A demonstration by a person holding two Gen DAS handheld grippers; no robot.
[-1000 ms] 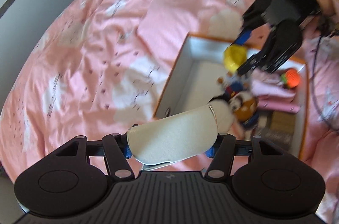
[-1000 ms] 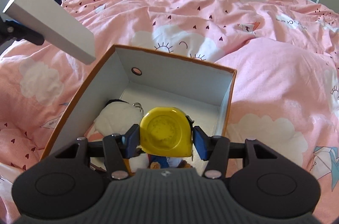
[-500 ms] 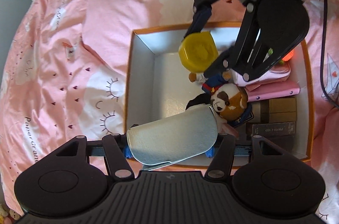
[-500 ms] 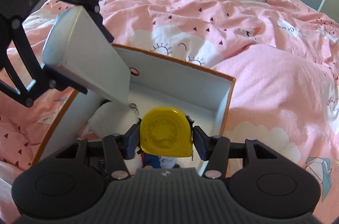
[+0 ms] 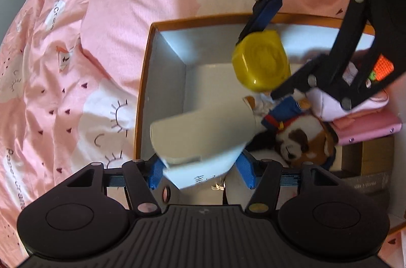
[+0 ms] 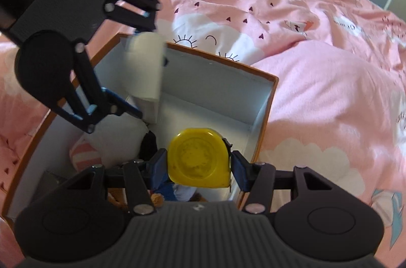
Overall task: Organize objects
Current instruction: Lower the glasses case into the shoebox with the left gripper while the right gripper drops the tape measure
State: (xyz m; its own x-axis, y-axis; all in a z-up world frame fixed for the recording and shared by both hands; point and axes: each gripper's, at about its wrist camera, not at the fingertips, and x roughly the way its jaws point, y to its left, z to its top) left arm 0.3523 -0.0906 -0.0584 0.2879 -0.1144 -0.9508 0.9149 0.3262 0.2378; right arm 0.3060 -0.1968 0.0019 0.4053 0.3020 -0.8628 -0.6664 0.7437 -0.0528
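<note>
While both grippers hang over the orange-rimmed box [image 5: 145, 80] on the pink bed [image 6: 330, 90], the left gripper [image 5: 200, 172] has its fingers clamped on a white carton [image 5: 200, 138]. Right gripper [image 6: 199, 166]: fingers clamped on a yellow tape measure [image 6: 199, 158]. Plush dog [image 5: 302, 141] and pink case [image 5: 368, 128] lie inside the box.

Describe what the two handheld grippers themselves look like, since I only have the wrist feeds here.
Both match: the left gripper and right gripper have matte black ribbed bodies with two round black lobes, black linkage arms joined by silver rivets, and blue finger pads. A blue crossbar runs behind the fingers. No sleeves or hands show; cabling cannot be made out.
</note>
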